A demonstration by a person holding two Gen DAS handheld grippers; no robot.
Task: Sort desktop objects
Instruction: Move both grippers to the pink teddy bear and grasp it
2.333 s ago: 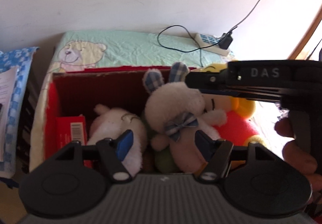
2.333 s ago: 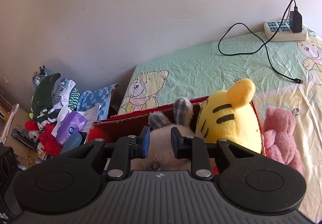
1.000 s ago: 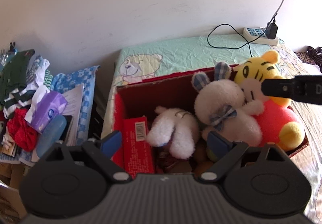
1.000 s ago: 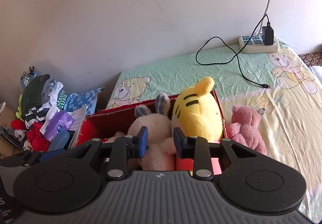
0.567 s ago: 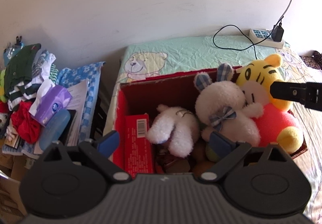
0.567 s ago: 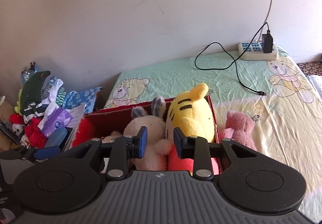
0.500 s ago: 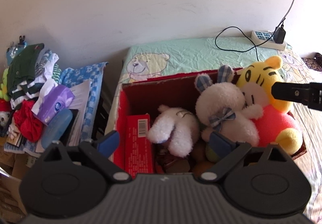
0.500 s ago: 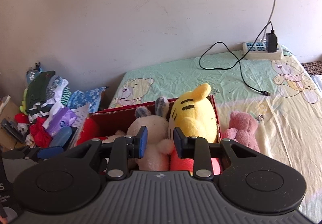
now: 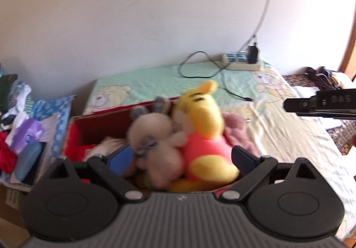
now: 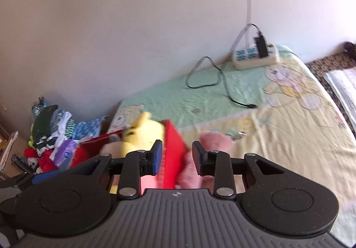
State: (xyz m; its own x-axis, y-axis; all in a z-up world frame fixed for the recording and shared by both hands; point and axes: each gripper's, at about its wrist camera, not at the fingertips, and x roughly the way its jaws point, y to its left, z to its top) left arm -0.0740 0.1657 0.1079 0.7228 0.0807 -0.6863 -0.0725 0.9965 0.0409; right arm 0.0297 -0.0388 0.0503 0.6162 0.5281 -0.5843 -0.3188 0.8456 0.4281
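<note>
Grippers swung right since half a second ago.
Left gripper (image 9: 180,157) wide, closing, empty; right gripper (image 10: 176,157) narrow, opening, pink plush (image 10: 214,139) at 1 o'clock.

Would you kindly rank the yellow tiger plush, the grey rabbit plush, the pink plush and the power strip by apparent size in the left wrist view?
1. yellow tiger plush
2. grey rabbit plush
3. pink plush, partly hidden by the tiger, so unsure
4. power strip, though it lies farther away

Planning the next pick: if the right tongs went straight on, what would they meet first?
Probably the pink plush beside the red box; both show between the opening, empty right tongs. Blur leaves depth uncertain.
</note>
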